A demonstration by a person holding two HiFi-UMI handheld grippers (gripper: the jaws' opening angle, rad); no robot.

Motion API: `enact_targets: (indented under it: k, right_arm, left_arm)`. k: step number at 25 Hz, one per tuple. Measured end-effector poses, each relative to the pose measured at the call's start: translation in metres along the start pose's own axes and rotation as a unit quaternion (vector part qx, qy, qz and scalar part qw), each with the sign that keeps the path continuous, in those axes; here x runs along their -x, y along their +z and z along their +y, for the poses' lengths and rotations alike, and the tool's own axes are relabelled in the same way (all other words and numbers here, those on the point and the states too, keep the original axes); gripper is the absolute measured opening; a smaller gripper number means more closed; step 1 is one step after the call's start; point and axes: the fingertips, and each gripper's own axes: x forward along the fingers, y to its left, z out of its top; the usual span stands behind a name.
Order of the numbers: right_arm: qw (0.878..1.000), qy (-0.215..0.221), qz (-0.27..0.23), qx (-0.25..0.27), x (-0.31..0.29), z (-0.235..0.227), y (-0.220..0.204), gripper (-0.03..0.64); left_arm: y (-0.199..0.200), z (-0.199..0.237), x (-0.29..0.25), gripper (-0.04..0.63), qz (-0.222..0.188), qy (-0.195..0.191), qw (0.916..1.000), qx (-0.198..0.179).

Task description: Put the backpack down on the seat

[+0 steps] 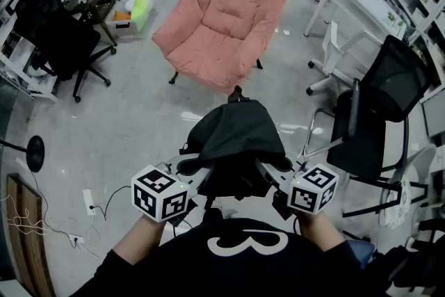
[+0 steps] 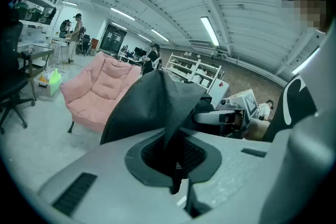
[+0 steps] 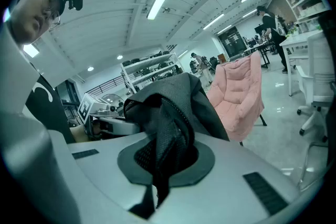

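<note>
A black backpack (image 1: pixel 233 139) hangs in the air between my two grippers, close in front of the person's chest. My left gripper (image 1: pixel 189 167) is shut on the backpack's black fabric (image 2: pixel 163 107) at its left side. My right gripper (image 1: pixel 272 170) is shut on a mesh strap (image 3: pixel 170 139) at the right side. The pink padded chair (image 1: pixel 222 17) stands on the floor a good step ahead, its seat bare. It also shows as the pink chair (image 2: pixel 100 89) at left in the left gripper view and as the chair (image 3: pixel 239 94) at right in the right gripper view.
A black office chair (image 1: pixel 379 108) stands close at the right, another black chair (image 1: pixel 59 35) at the left. A white desk (image 1: pixel 365 0) is at the far right. A power strip and cables (image 1: pixel 87 202) lie on the floor at lower left. A box with bright items (image 1: pixel 135 10) sits beside the pink chair.
</note>
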Motion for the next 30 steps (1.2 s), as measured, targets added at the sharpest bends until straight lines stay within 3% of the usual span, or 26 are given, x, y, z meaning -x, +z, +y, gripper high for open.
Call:
enact_targets:
  k: [9,17,30]
  right_arm:
    - [1.0,-0.006,0.003,-0.013,-0.001,-0.001,0.003,0.009]
    - [1.0,-0.013,-0.002,-0.017,-0.036,-0.003,0.016,0.01]
    - [1.0,-0.001,-0.01,0.013,-0.083,0.018,0.033,0.009]
  left_arm:
    - [0.005,0.004,-0.002,0.011,0.007,-0.01,0.9999,0.0]
    - [0.019,0.039,0.004,0.011,-0.003,-0.019,0.9998,0.001]
    - [0.034,0.08,0.035,0.012,-0.027,-0.004,0.9996,-0.005]
